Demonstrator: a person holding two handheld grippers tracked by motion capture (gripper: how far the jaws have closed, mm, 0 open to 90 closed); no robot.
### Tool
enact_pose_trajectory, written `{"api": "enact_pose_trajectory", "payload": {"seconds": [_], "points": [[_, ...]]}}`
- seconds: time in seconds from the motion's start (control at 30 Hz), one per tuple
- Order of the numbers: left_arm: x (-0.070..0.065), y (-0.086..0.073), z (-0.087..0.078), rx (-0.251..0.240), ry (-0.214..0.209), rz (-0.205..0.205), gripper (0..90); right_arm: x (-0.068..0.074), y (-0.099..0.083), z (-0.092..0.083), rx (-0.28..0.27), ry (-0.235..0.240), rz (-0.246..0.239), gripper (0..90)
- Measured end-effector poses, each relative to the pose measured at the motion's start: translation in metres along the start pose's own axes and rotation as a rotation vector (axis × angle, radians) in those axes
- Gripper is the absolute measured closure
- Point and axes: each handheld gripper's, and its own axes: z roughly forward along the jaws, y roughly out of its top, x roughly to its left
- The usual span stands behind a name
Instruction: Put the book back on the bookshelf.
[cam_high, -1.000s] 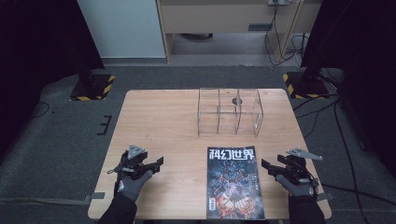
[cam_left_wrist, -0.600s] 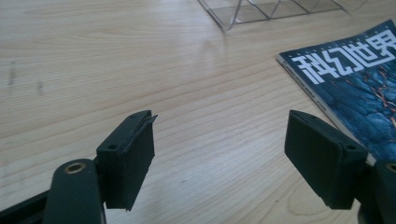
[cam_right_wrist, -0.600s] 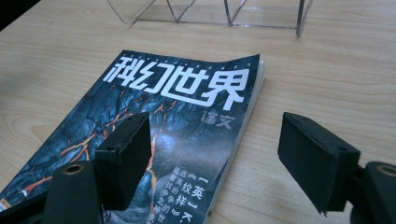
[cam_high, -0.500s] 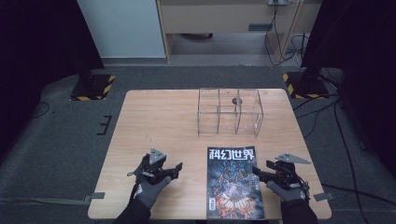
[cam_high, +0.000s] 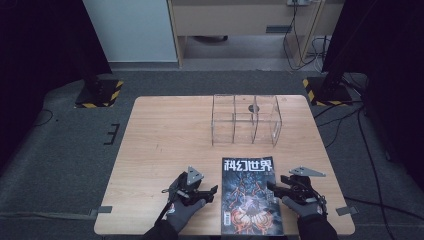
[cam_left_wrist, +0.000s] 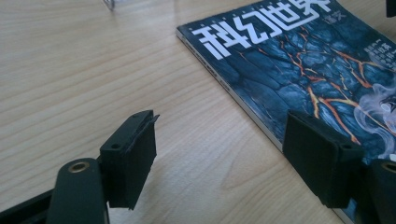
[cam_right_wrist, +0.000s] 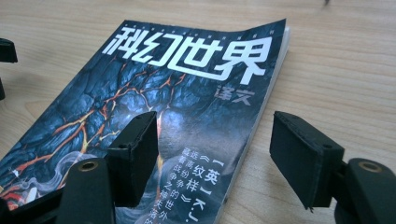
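Both grippers have closed in on the magazine (cam_high: 251, 194), flanking it (fingers apart).

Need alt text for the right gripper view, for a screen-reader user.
Right gripper, jaws open, straddles the right edge of a dark blue magazine lying flat on a light wooden table. The cover shows large white Chinese title characters above orange cracks.

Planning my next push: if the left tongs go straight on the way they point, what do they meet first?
Probably the magazine. The left tongs are open and straddle its near edge, one side over bare table, the other over the cover. Their height above the table is unclear.
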Motion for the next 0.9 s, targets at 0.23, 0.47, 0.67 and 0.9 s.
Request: {"api": "enact_pose_trajectory", "payload": {"seconds": [0.23, 0.47, 0.67, 0.9], "points": [[-0.012, -0.002, 0.01, 0.027, -0.03, 0.015, 26.3, 0.002, -0.002, 0.008, 0.034, -0.005, -0.013, 32.6], [-0.022, -0.005, 0.018, 0.054, -0.049, 0.029, 27.0, 0.001, -0.004, 0.01, 0.053, -0.006, -0.003, 33.3], [-0.026, -0.007, 0.022, 0.057, -0.058, 0.035, 27.2, 0.002, -0.005, 0.014, 0.08, -0.002, -0.002, 34.3], [-0.031, -0.006, 0.024, 0.058, -0.062, 0.047, 27.0, 0.002, -0.006, 0.016, 0.089, 0.013, 0.007, 35.8]]}}
